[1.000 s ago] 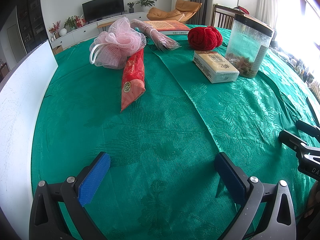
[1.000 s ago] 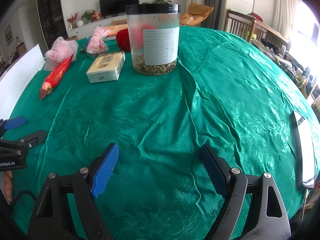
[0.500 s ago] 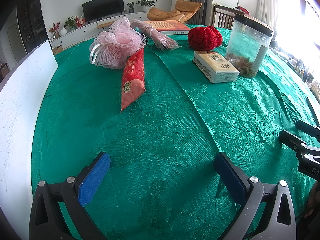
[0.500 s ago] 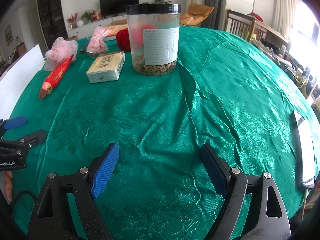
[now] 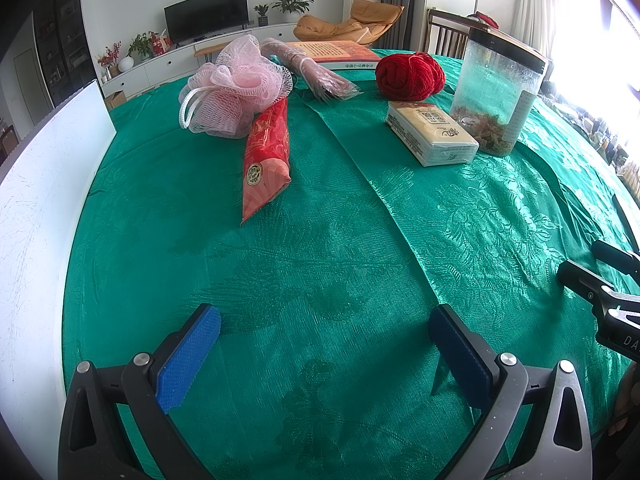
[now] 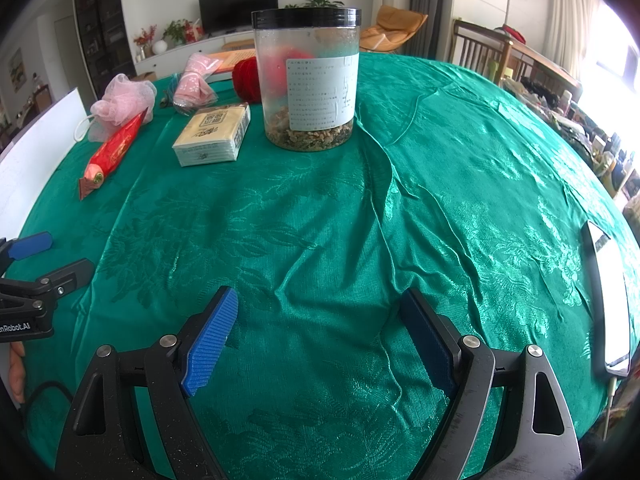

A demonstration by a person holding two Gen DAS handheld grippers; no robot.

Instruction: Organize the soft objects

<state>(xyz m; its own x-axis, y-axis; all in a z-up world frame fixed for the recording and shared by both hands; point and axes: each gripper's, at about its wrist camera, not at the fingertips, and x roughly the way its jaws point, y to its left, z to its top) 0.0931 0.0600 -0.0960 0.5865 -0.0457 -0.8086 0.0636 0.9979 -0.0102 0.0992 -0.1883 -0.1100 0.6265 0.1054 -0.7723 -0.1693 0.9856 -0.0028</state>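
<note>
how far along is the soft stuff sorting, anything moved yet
Nothing looks done: the pink bath pouf, red yarn ball and tissue pack lie scattered on the green tablecloth among the clear jar and red packet. Nothing is in hand: the left gripper and right gripper hover with jaws open and empty. All the gathering is left.

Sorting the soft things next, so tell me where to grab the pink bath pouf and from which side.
Grip the pink bath pouf across its puffy mesh body, coming from above on its left half. It is a loose, squashy ball, so open tongs should pinch it anywhere there. Its right edge looks to meet the red packet; the white cord loop is thin and limp.
</note>
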